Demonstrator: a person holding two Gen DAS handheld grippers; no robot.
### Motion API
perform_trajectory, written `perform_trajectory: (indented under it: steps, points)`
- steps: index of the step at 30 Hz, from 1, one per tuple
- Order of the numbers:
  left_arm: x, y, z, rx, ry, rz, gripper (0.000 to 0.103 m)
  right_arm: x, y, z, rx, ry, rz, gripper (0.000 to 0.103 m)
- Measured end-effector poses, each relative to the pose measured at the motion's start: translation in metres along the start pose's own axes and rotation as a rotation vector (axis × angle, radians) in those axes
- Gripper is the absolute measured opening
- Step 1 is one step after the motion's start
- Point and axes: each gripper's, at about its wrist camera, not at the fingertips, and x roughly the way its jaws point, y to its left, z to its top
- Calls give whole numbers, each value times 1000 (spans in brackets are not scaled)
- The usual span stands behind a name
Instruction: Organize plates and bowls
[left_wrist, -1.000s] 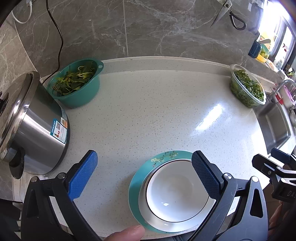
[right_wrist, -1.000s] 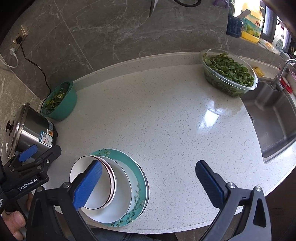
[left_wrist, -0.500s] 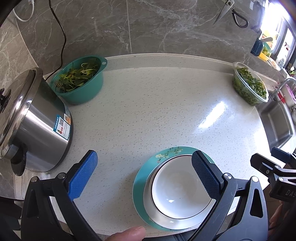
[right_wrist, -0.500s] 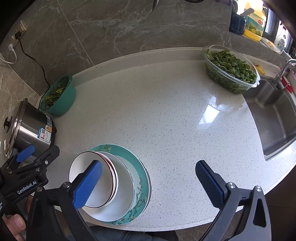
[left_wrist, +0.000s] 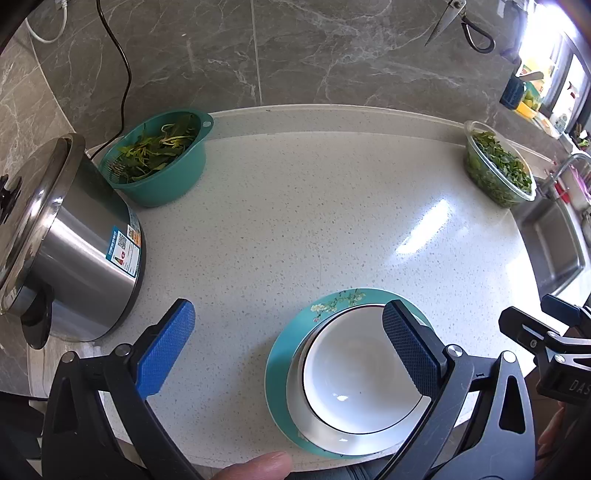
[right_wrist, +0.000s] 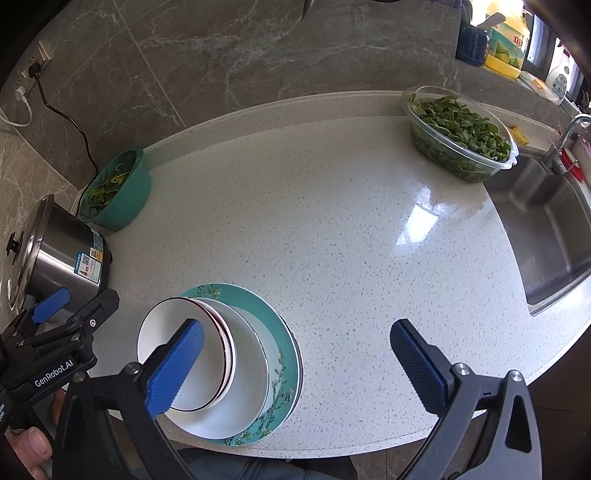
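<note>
A white bowl (left_wrist: 351, 373) sits in a white plate (left_wrist: 354, 439) on a teal floral plate (left_wrist: 332, 304) near the counter's front edge. The stack shows in the right wrist view too: bowl (right_wrist: 207, 380), white plate (right_wrist: 247, 373), teal plate (right_wrist: 280, 354). My left gripper (left_wrist: 288, 347) is open and empty above the counter, its right finger over the stack. My right gripper (right_wrist: 299, 363) is open and empty, its left finger over the bowl. Neither touches the dishes.
A steel pot (left_wrist: 62, 251) stands at the left. A teal colander of greens (left_wrist: 159, 162) sits behind it. A clear container of greens (left_wrist: 495, 170) is at the back right, next to the sink (right_wrist: 546, 229). The white counter (left_wrist: 314, 221) lies between.
Both grippers have pulled back and up from the counter. The stack looks a little farther away. The dishes have not moved.
</note>
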Motion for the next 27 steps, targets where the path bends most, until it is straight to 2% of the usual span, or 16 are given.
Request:
perform_trajectory:
  steps: [27]
  points:
    - [6,3,-1,2,12,8,103,5,-1,2,-6,13,6,103]
